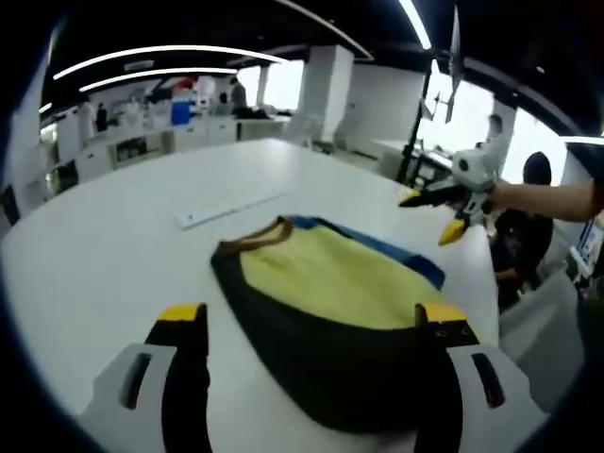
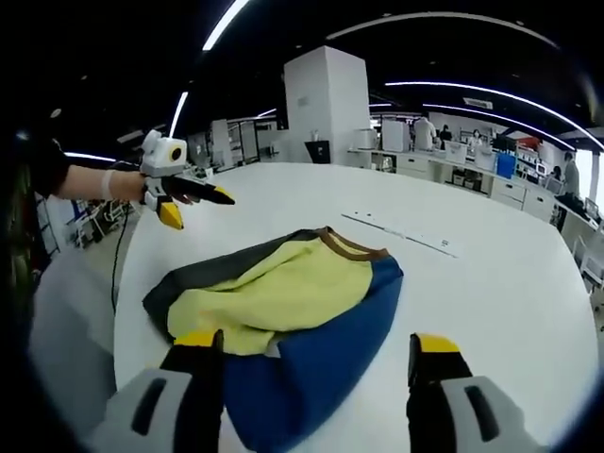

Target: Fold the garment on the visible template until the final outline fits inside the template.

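Note:
A garment (image 1: 330,283) lies crumpled on the white table (image 1: 113,255), yellow in the middle, black along one side, blue along the other, with a brown collar (image 1: 255,240). My left gripper (image 1: 311,316) hovers open over its black side. Beyond the garment, my right gripper (image 1: 434,217) hangs open in the air, held by a hand. In the right gripper view the garment (image 2: 283,288) shows its blue side (image 2: 321,363) nearest, under my open right gripper (image 2: 317,342). My left gripper (image 2: 198,210) is open above the table's far left edge.
A thin white strip (image 1: 231,208) lies flat on the table (image 2: 500,283) past the collar, also visible as a strip (image 2: 401,232) in the right gripper view. Office desks, a white pillar (image 2: 326,104) and people stand around. The table edge curves close by.

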